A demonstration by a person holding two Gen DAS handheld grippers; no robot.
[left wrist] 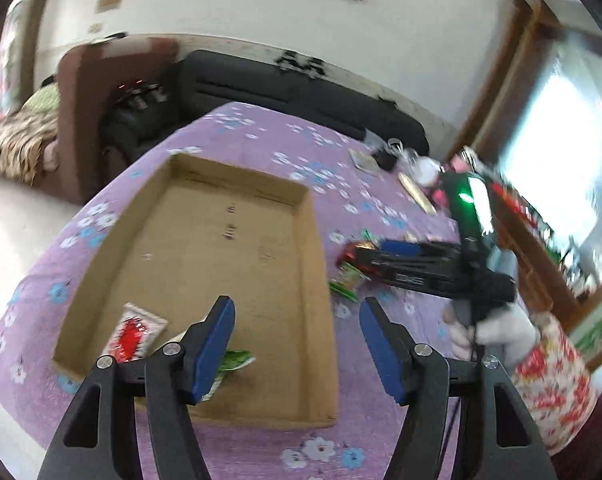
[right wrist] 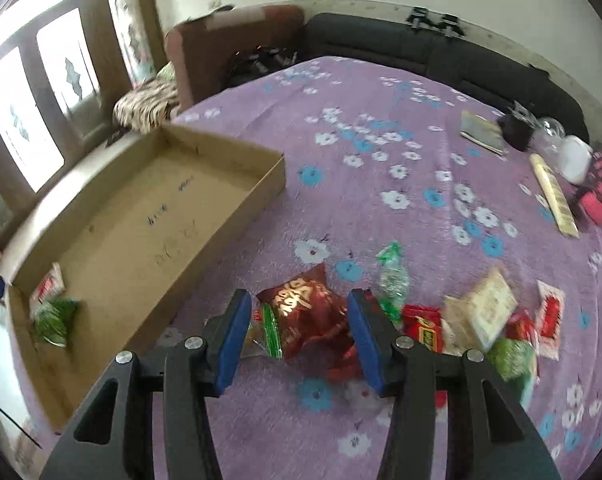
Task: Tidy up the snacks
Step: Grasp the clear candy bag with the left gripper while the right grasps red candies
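**Box barely started, right gripper lined up on the next packet**

Closest in the left wrist view, the left gripper [left wrist: 297, 344] hangs over the near end of the cardboard box [left wrist: 321, 240] with its jaws apart and nothing between the pads. Just below it, on the box floor, lie a red-and-white packet [left wrist: 135, 334] and a green packet [left wrist: 237, 360], partly hidden by the left finger. The rest of the box floor is bare.

In the right wrist view, the right gripper [right wrist: 299, 334] points down at the snack pile on the purple flowered cloth [right wrist: 381, 100]. Its jaws stand apart, either side of a crumpled red bag [right wrist: 305, 308]; I cannot tell for sure that the pads touch it, and they look clear of it. Beside it to the right lie a clear green-topped sweet [right wrist: 393, 276], a flat red packet [right wrist: 423, 326], a pale packet [right wrist: 487, 308] and further green and red ones.

The step in hand looks like picking up the next snack. That calls for lowering onto the red bag, closing on its bulk rather than a loose corner, then carrying it left over the box wall.

Farther off, other oddments sit at the cloth's far edge, before a dark sofa [right wrist: 421, 44].
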